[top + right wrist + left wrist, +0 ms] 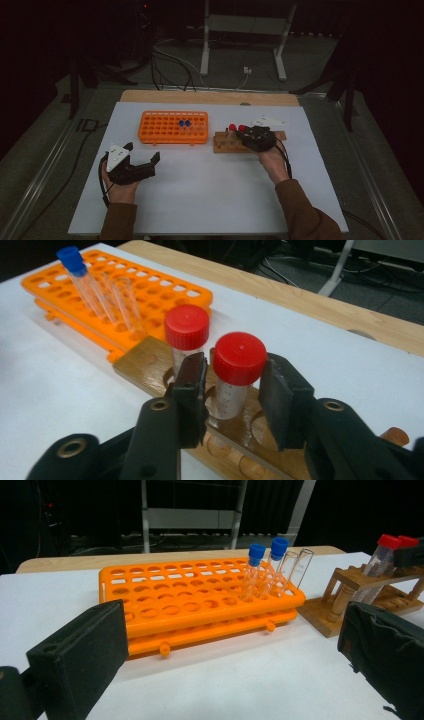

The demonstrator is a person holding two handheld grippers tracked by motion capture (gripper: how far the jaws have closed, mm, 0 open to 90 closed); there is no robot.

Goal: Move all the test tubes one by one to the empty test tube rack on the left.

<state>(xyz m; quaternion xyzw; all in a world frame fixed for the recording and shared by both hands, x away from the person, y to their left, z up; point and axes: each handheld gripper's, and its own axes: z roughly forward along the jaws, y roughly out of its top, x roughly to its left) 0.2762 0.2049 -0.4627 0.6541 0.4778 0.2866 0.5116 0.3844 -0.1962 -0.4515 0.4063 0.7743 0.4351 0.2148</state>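
Red-capped tube [235, 377] stands upright in a hole of the wooden rack [145, 362], graduations on its clear wall. Right gripper [235, 395] has its jaws either side of this tube, below the cap; a small gap shows on each side, so jaws narrow but not clamped as far as can be seen. Second red-capped tube [186, 335] stands in the next hole, just behind the left-hand jaw.

In the high view the wooden rack [225, 142] sits right of centre on the white table [210, 195], with the right gripper [256, 137] over its right part and the right hand [272, 160] behind it, brown sleeve [305, 215] trailing to the bottom edge.

Orange rack [172, 127] lies just left of the wooden one, near but apart. Two blue-capped tubes [265, 565] stand together in it toward its right end, with two uncapped clear tubes [297, 567] beside them; other holes bare.

Left gripper [142, 160] held low over the table's left front, well apart from both racks, jaws wide and holding nothing. Left hand [117, 187] grips it from below. Left gripper view looks across the orange rack [200, 605] toward the wooden rack [350, 590]
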